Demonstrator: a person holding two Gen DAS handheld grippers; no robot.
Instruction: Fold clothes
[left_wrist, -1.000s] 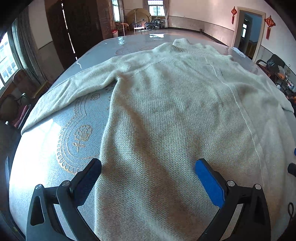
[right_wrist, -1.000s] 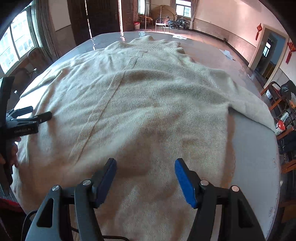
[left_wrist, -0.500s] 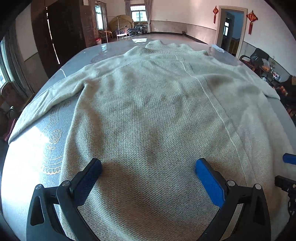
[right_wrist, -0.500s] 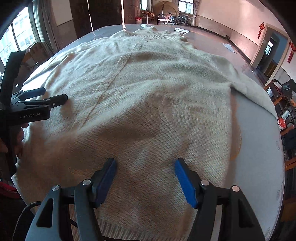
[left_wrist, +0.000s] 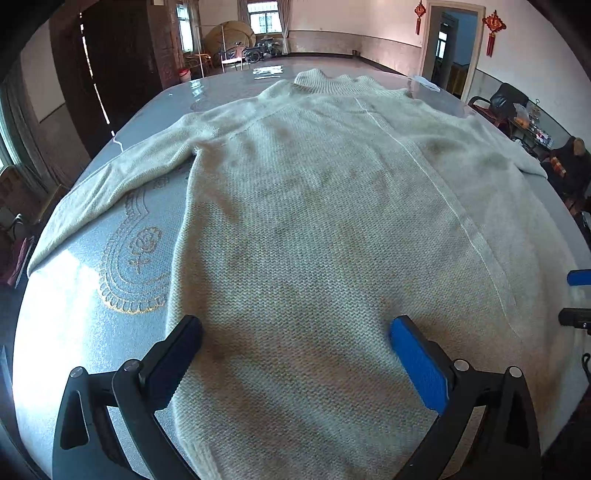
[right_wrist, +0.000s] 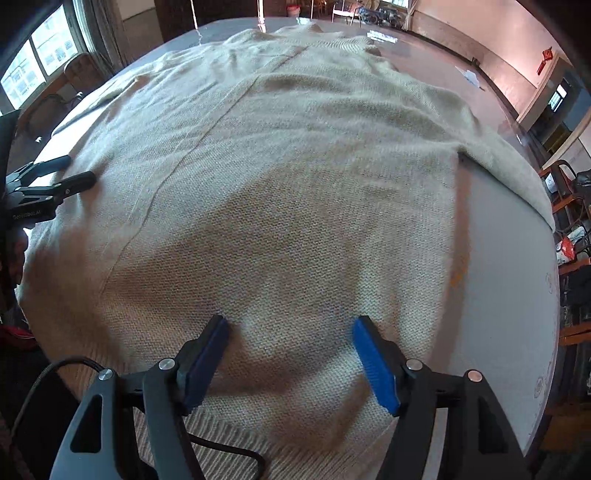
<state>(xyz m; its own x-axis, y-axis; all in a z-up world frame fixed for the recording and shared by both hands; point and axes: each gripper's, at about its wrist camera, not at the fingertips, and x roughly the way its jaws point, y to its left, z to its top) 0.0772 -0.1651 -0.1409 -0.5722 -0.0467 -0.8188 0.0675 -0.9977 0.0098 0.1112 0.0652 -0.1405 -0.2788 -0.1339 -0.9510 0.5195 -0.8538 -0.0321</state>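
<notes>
Left wrist view: a cream knit sweater (left_wrist: 325, 229) is lying flat on a pale blue-grey table (left_wrist: 85, 314), collar at the far end, hem nearest the camera. Its 1 visible long sleeve (left_wrist: 110, 184) is stretching out from the body toward the table's left edge. A gold rose pattern (left_wrist: 140, 254) printed on the table is showing in the gap between that sleeve and the sweater body. The left gripper (left_wrist: 295, 339) is hovering over the sweater's lower part, its 2 fingers spread wide with only flat knit under the gap, nothing pinched. The left finger is sitting right over the sweater's side edge. At the sweater's right edge, the tips of the right gripper (left_wrist: 578, 295) are poking into view.

Right wrist view: the right gripper (right_wrist: 290, 332) is pointing steeply down at the sweater (right_wrist: 295, 166) close to the ribbed hem (right_wrist: 236, 432). Its jaws are opening, the blue pads (right_wrist: 376, 362) standing apart over the fabric, gripping nothing. A black cable (right_wrist: 221, 446) is trailing across the hem. Across the sweater, at its left edge, the left gripper (right_wrist: 70, 171) is reaching in over the knit, fingers parted.
</notes>
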